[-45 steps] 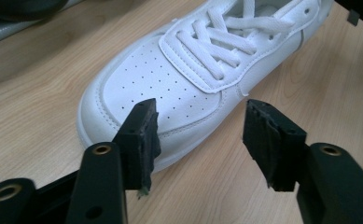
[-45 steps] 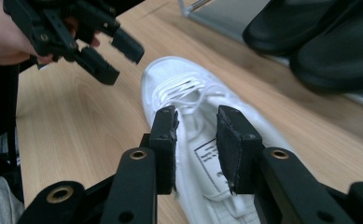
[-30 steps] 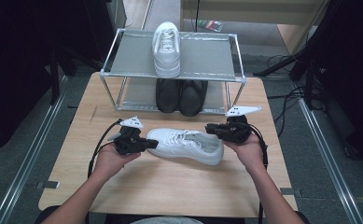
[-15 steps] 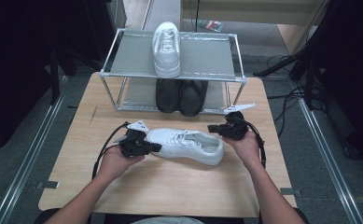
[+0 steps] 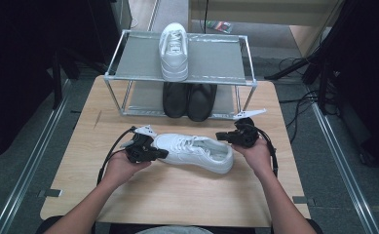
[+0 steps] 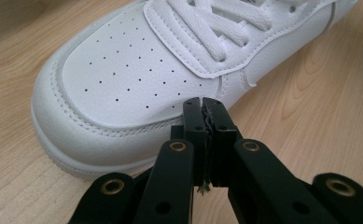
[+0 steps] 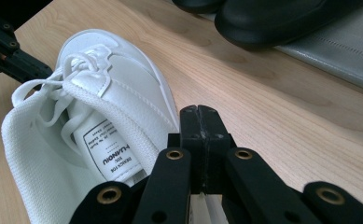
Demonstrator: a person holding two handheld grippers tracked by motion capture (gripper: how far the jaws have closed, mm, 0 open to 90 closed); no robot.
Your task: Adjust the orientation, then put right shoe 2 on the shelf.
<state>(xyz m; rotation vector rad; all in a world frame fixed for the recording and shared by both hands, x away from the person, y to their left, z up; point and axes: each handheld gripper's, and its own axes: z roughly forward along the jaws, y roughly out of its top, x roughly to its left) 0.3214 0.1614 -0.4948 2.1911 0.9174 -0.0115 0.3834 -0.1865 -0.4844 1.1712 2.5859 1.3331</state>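
the white sneaker [image 5: 192, 152] lies on its sole across the table [image 5: 177, 200], toe at the left gripper [image 5: 163, 154] and heel at the right gripper [image 5: 219, 137]; both sets of jaws are pressed shut, the left at the toe's side, the right apparently pinching the heel collar. to raise it well, i'd lift both ends together and level — a thin pinch could slip. the shelf rack [image 5: 114, 75] holds its mate [image 5: 173, 51] above the black shoes [image 5: 189, 100], with open mesh to that mate's right — clear the front rail first.
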